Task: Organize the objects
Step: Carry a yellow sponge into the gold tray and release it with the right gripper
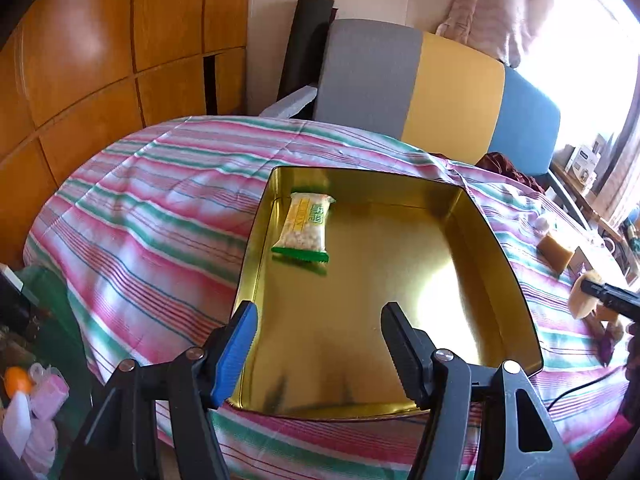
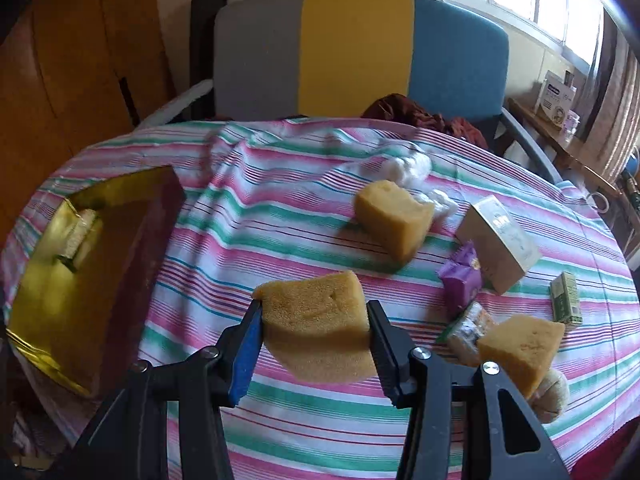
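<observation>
A gold tin tray (image 1: 500, 240) lies on the striped cloth, with a green-and-white snack packet (image 1: 306, 228) in its far left corner. My left gripper (image 1: 319, 308) hangs open over the tin's near edge, with nothing between its fingers. In the right wrist view my right gripper (image 2: 315, 305) is shut on a yellow sponge (image 2: 316, 320) and holds it above the cloth. The tin (image 2: 80, 300) is to its left. Two more sponges (image 2: 392, 216) (image 2: 520, 344) lie on the cloth.
To the right lie a beige box (image 2: 500, 240), a purple packet (image 2: 460, 276), a small green box (image 2: 565, 298), a snack packet (image 2: 468, 328) and cotton balls (image 2: 406, 166). A grey, yellow and blue chair (image 2: 356, 48) stands behind the table. Wooden cabinets line the left.
</observation>
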Available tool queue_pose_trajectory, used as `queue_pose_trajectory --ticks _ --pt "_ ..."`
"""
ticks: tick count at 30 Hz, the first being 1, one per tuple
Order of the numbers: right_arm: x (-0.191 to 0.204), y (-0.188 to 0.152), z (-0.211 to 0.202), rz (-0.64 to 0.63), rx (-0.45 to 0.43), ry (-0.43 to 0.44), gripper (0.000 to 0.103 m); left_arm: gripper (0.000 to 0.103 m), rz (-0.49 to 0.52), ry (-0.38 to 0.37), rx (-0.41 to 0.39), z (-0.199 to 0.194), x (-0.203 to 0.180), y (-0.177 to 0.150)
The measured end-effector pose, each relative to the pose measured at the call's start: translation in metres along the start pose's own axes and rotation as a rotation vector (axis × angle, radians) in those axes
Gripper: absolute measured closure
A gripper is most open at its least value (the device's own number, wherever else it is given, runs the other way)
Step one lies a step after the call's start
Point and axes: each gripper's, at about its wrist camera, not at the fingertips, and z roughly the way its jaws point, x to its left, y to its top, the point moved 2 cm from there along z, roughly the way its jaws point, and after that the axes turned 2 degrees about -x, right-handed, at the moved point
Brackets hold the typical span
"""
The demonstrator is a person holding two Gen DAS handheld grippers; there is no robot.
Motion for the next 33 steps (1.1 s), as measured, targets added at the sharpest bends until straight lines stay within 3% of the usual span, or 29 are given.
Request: queue_pose_trajectory --ticks 7,11,14,21,24,25,26,27,33 --pt "0.109 0.029 -0.020 -0.098 -0.023 0.303 0.053 0.038 -0.061 0.017 -0.006 -0.004 0.024 -0.002" --pt "0.172 0.033 -0.004 -0.121 0.058 0.469 0.053 0.038 -0.105 0.044 -0.012 -0.008 0.048 -0.003" --pt "0.213 0.032 0.015 -0.124 0.140 0.545 0.053 0.038 -0.137 0.070 -0.018 -0.013 0.066 -0.005" --pt "0.284 0.026 0.064 -0.090 0.300 0.606 0.050 0.038 -0.194 0.094 -0.006 -0.013 0.092 -0.015" --pt "0.302 0.028 0.081 -0.042 0.353 0.634 0.043 0.038 -0.202 0.090 -0.001 -0.011 0.094 -0.017" --pt "0.303 0.029 0.085 -0.011 0.364 0.655 0.034 0.038 -0.203 0.087 0.000 -0.011 0.094 -0.018" --pt "0.304 0.030 0.088 0.020 0.366 0.674 0.022 0.038 -0.203 0.087 0.001 -0.011 0.094 -0.018" --pt "0.305 0.032 0.089 0.043 0.361 0.684 0.018 0.038 -0.204 0.087 0.002 -0.011 0.094 -0.018" --pt "0.298 0.038 0.073 0.045 0.310 0.681 0.017 0.037 -0.200 0.085 -0.017 -0.014 0.093 -0.016"
